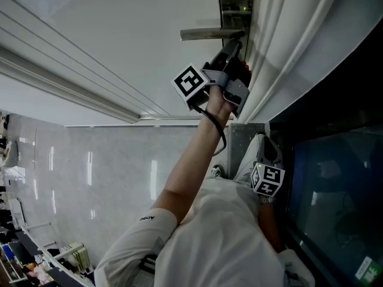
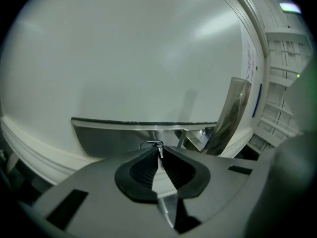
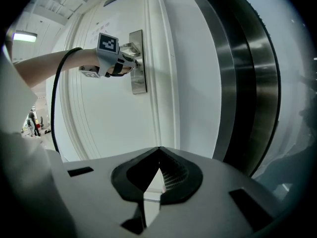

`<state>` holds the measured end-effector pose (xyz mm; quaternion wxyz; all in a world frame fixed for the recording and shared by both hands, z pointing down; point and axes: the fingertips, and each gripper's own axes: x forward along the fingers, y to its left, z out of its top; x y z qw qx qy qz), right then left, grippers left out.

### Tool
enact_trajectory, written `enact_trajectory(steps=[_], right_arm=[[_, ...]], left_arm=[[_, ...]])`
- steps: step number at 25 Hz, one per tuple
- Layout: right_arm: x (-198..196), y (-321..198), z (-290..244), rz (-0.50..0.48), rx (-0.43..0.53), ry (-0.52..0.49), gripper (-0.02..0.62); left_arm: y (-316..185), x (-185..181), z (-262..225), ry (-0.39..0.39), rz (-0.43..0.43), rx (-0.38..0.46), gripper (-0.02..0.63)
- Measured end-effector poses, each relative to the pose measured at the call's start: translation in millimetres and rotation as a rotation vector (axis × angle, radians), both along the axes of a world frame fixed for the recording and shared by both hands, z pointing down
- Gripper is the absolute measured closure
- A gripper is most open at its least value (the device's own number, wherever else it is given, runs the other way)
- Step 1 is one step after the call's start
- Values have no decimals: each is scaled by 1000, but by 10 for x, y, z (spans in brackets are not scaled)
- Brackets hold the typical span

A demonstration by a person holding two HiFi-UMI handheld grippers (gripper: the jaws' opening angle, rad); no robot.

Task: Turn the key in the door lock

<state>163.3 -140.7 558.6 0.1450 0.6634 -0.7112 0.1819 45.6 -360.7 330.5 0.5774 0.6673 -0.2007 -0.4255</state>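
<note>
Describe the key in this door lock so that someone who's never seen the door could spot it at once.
On the white door, find the steel lock plate beside the lever handle. At the plate, the key is the thin silver piece pinched in the left gripper. Unlike the handle and plate, it is tiny and carries a wire ring.
</note>
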Motion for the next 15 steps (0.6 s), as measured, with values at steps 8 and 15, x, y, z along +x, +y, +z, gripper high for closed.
enact_trajectory(steps=[8, 15], right_arm=[[-19, 4, 22, -4, -1, 1, 594], [-27, 35, 10, -6, 4, 0, 594]], left_arm=[[-10, 39, -57, -522, 4, 124, 563], [42, 126, -85, -998, -1, 283, 545]])
